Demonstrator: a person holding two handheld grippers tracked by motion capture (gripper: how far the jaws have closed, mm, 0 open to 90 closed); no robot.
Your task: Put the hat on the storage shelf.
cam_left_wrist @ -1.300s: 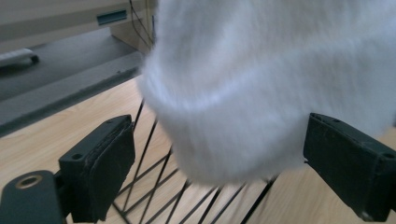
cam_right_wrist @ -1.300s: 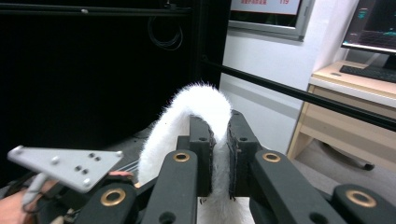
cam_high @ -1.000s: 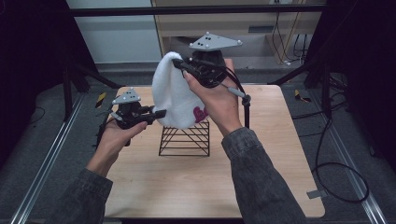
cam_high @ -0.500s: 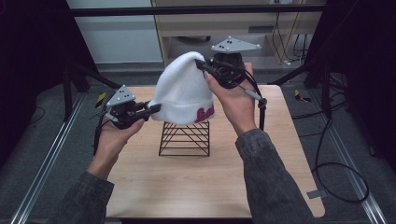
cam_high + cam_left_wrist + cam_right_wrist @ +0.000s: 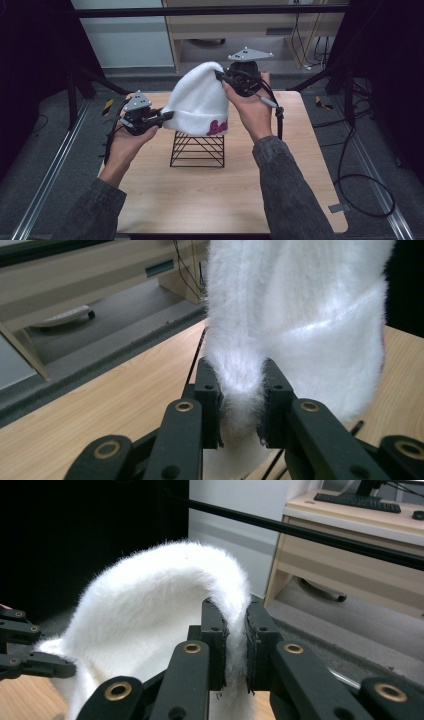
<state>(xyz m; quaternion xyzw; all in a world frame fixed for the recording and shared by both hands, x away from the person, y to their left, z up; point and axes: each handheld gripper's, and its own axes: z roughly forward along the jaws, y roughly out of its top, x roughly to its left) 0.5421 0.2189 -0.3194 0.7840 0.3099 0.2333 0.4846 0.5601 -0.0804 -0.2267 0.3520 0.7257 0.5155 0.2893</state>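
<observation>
The white hat (image 5: 197, 105) was held above the wire stand (image 5: 197, 149) at the table's middle, clenched by the left tongs (image 5: 167, 116) at its brim and the right tongs (image 5: 220, 77) near its crown, and could be snagged on the wires if lowered crooked.

High view looks down from above; gripper views sit close; all share the hat (image 5: 197, 105).

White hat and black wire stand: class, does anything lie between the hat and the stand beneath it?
Nothing visible does. The white hat hangs right above the black wire stand, pinched by the left gripper at its lower edge and the right gripper near its top.
</observation>
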